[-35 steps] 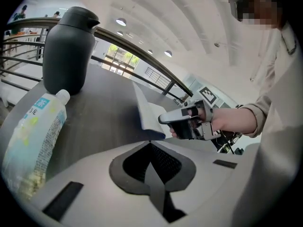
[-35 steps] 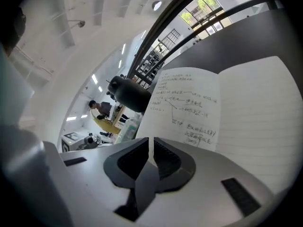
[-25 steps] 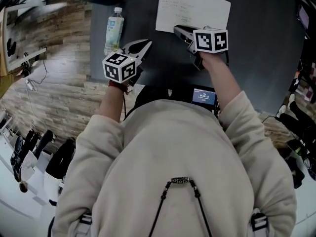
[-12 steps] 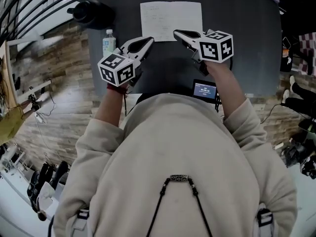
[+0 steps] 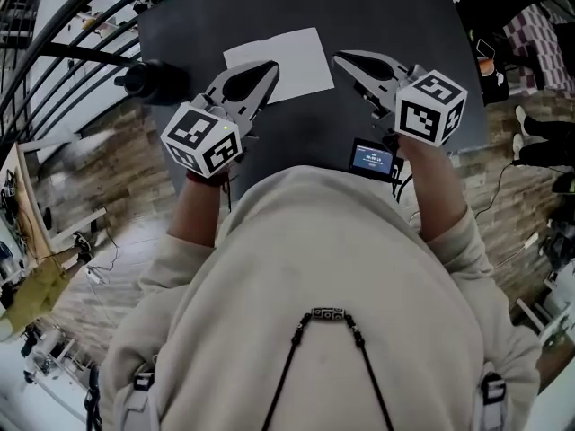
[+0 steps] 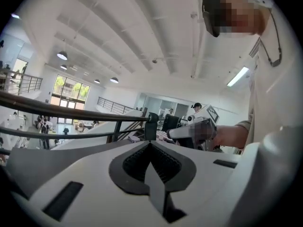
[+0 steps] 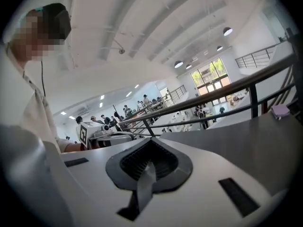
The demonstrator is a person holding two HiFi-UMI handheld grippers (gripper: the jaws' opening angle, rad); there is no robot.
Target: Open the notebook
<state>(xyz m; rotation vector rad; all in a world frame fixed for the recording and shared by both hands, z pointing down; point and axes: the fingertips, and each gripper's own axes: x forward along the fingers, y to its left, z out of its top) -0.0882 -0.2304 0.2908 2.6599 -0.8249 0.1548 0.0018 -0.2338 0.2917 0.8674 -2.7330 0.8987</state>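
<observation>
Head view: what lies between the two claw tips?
In the head view, the white notebook shows between the left claw and the right claw, lying flat on the dark table. Nothing else sits in that stretch.

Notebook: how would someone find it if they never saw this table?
Look at the big dark table. The notebook lies flat near its middle. It is the only white sheet lying there; the small screen nearby is black and lit.
</observation>
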